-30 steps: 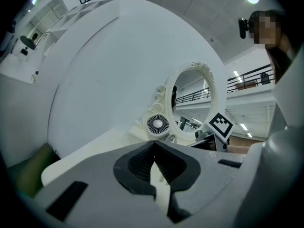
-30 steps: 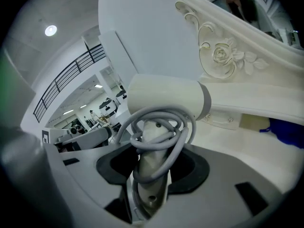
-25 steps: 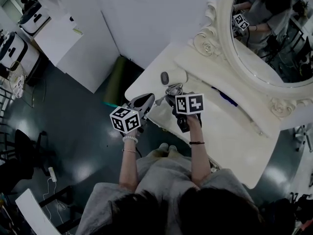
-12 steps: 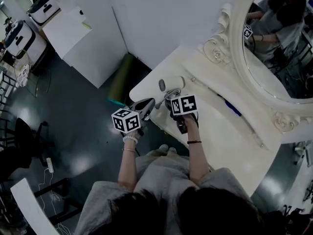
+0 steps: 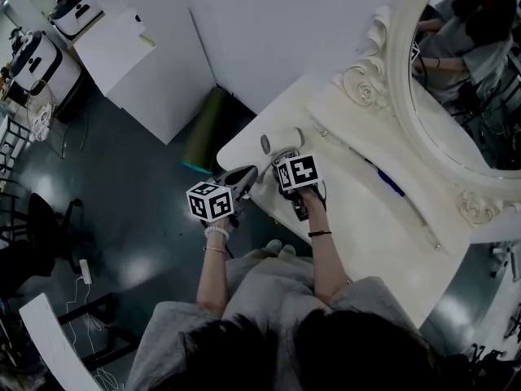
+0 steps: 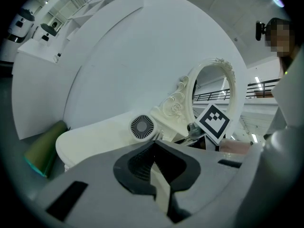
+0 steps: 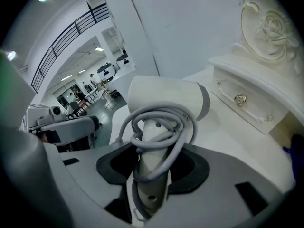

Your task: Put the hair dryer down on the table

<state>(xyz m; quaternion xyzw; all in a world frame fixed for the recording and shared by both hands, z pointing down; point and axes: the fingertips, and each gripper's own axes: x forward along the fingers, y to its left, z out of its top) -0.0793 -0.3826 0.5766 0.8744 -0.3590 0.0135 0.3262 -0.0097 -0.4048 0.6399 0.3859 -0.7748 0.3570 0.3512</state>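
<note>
A cream bench [image 5: 383,226] stands against a white wall [image 5: 277,23], with an oval mirror [image 5: 464,72] in a carved frame along its far edge. A green roll [image 5: 203,133] stands by its left end. White cabinets [image 5: 138,63] line the dark, glossy floor [image 5: 130,218].

Oval mirror [image 5: 468,72], ornate white frame with carved roses. 1 green roll [image 5: 203,133] leaning at the foot of the white wall [image 5: 269,31], on the dark floor [image 5: 138,210]. 1 small blue item [image 5: 391,182] below the mirror, kind unclear. White cabinet [image 5: 155,80] beside the roll. Black chair [image 5: 41,235] far left, with a white power strip [image 5: 81,274] near it.
</note>
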